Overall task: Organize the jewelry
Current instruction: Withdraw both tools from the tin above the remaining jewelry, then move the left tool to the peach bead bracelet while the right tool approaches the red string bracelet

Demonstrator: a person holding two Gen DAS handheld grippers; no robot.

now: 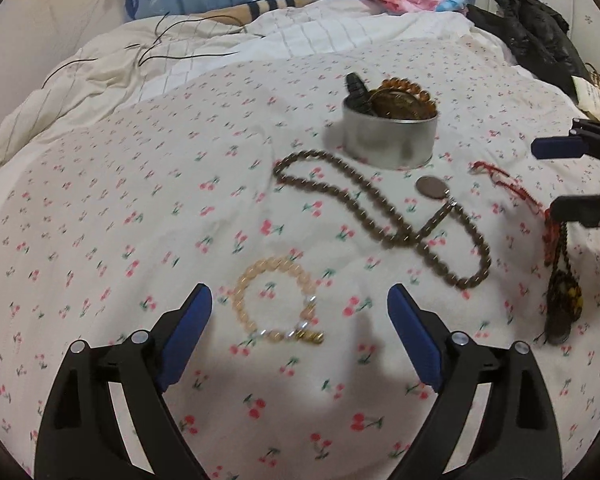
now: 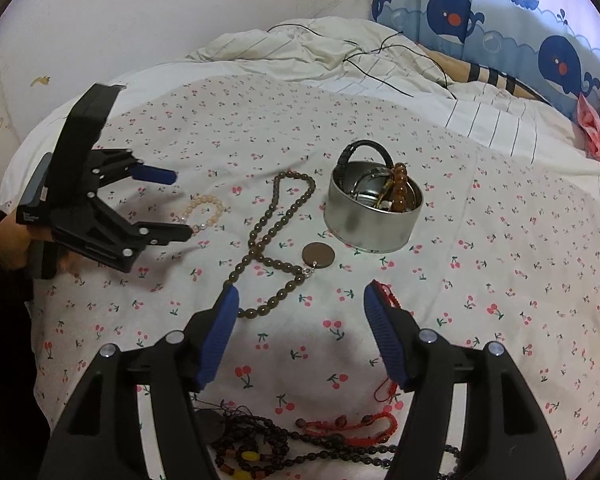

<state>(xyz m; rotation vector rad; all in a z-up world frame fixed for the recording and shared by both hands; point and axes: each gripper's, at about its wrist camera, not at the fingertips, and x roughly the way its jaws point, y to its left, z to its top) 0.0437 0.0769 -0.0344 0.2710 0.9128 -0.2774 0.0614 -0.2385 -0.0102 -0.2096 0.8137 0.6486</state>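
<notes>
The left tongs stand wide open and hold nothing, with the peach bracelet on the bed between the pads. Lower straight, pinch one side of the ring, then carry it to the tin. The right tongs are open and empty too.

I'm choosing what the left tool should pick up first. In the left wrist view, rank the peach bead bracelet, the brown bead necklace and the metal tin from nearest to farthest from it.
1. Peach bead bracelet: between the open left tool fingers.
2. Brown bead necklace: beyond it, to the right.
3. Metal tin: farthest, behind the necklace.
</notes>
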